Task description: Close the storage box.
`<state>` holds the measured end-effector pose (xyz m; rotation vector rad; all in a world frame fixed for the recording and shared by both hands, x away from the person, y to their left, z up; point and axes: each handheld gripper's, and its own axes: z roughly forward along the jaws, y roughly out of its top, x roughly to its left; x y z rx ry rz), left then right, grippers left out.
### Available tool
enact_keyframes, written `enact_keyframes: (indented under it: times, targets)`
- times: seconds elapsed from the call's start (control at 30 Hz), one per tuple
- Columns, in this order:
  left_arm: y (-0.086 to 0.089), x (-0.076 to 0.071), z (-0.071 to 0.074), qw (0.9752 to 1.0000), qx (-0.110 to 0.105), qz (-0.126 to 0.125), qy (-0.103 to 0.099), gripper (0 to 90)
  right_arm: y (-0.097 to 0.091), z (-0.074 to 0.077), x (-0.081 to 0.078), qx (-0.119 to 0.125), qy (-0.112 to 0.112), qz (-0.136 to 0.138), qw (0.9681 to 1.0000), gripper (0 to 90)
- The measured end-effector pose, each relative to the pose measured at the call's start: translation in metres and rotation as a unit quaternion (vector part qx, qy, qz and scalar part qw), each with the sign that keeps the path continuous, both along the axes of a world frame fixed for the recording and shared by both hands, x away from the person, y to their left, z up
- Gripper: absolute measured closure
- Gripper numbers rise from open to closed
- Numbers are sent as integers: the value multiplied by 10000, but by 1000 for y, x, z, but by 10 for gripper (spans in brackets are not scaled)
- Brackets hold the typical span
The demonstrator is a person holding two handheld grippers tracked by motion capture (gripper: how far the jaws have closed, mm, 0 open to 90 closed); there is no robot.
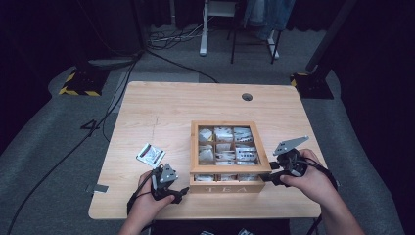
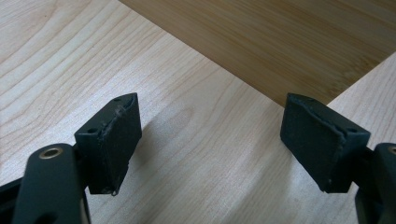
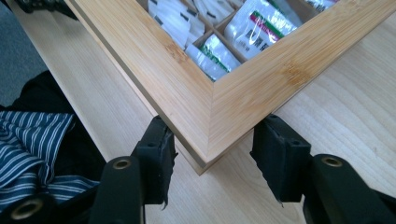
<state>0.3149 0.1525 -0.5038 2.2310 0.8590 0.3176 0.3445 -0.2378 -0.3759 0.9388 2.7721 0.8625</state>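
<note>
- Tea box [image 1: 227, 152] of pale wood is sitting near the middle of the table [image 1: 161, 107], toward the person's edge, lid down, with a windowed top showing 9 compartments packed with tea bags [image 1: 243, 152].
- Left gripper [image 1: 180, 194] is resting just beside the box's front left corner; in the left gripper view its jaws are standing wide apart over bare wood with nothing between them, the box's side [image 2: 280, 37] lying just ahead.
- Right gripper [image 3: 212, 163] is straddling the front right corner of the box [image 3: 212, 119]; its pads are sitting a little off the wood on both sides, so it is opened and gripping nothing.
- Handling, as a judgement: the box is looking stiff and fairly light, with smooth wood that may be slipping under rubber pads; the lid frame or a corner is offering the firmest hold, while the clear window is seeming the fragile part to avoid.
- 1 loose sachet [image 1: 150, 154] is lying on the table left of the box, thin and floppy, best pinched at an edge.
- Writing: "TEA" is reading across the front panel [image 1: 227, 188]; sachets in the right gripper view are carrying green and red print too small to read.
</note>
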Motion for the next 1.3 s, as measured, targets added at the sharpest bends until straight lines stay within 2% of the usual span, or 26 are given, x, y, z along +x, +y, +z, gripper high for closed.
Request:
enact_keyframes:
  times: [0.33,0.73,0.93,1.23,1.3]
  targets:
    - [0,0,0,10000,10,-8,0,211,5,-10,2,-369,222,164,9989,482]
    - [0,0,0,10000,14,-3,-4,211,9,-19,5,-559,443,250,9971,462]
    - [0,0,0,10000,11,-7,0,211,11,-22,5,-698,467,274,9961,453]
    - [0,0,0,10000,16,-4,-8,211,12,-23,4,-752,457,278,9957,453]
    - [0,0,0,10000,11,-7,-2,211,12,-24,4,-778,466,312,9954,421]
